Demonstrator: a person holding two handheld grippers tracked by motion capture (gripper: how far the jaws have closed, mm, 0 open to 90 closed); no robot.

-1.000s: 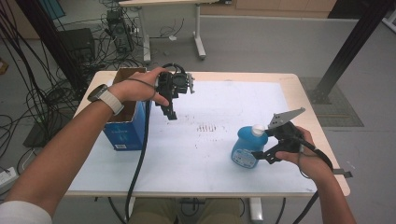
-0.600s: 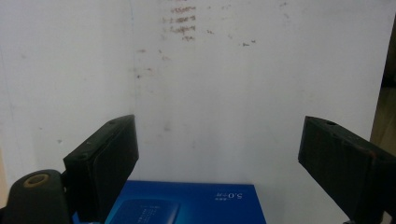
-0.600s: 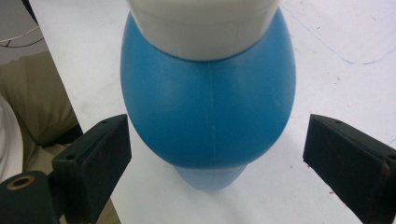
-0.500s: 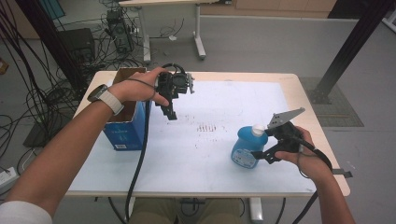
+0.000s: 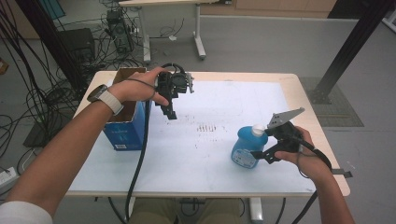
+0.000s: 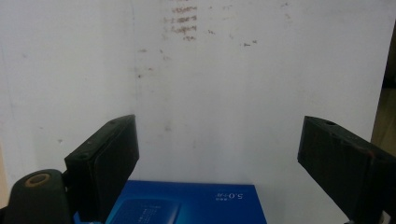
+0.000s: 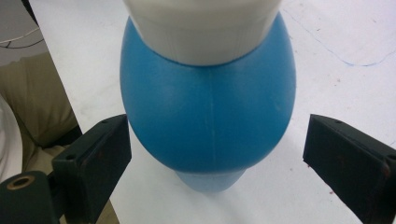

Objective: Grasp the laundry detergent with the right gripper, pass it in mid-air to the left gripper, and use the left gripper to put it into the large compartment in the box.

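I am holding my right gripper (image 5: 262,155) spread around the blue bottle (image 5: 246,147) near the tabletop's (image 5: 187,163) right edge, not pinching; my left gripper (image 5: 171,113), spread, is hovering beside the blue box (image 5: 122,133).

Blue bottle's (image 7: 208,116) cap cut off

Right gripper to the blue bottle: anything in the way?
Nothing visible. In the right gripper view the blue bottle sits directly ahead of the right gripper, whose open jaws stand either side with white table showing in both gaps. The blue box stands far across the table.
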